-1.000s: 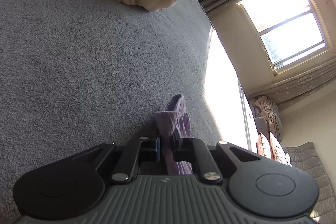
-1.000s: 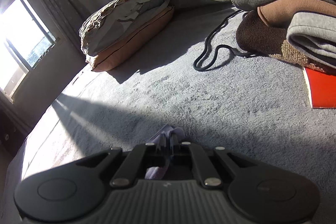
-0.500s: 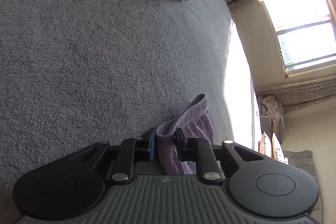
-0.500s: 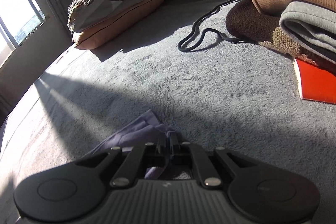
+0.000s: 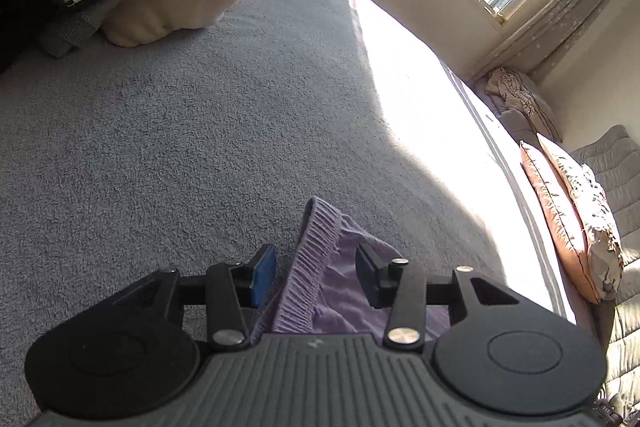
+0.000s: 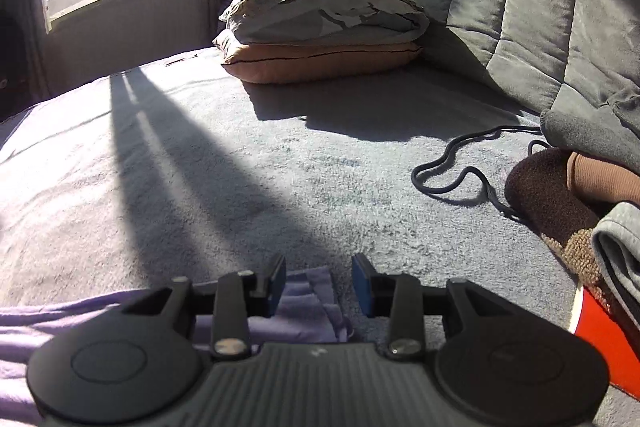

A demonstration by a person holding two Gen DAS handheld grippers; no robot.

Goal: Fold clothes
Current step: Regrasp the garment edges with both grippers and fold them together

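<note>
Purple garment (image 5: 332, 291) lies on the grey bed cover (image 5: 180, 131), right under both grippers. Left gripper (image 5: 316, 275) is spread wide, nothing pinched; the ribbed waistband (image 5: 308, 267) rises up betw. its fingers w/o either pad touching it. Right gripper (image 6: 319, 285) also spread, fingers apart over a bunched corner of the garment (image 6: 304, 307), not clamping it.

Why so, prob.: both sets of fingers gape directly over cloth edges, so this fits either a let-go after laying the piece down, or a reach to pinch two edges. Can't tell which from this alone.

Orientation: in left view the waistband runs away from the gripper, toward the sunlit patch beyond the garment; it's humped, not flat. In right view the cloth stretches off leftward from the gripper along the near edge, so long axis seems to lie across that view. Full outline hidden by gripper bodies, so whether it's folded is unclear.

Pillows (image 6: 320, 31) sit well beyond the garment; black cord (image 6: 452, 171) and stacked clothes (image 6: 580, 203) off to its right.
</note>
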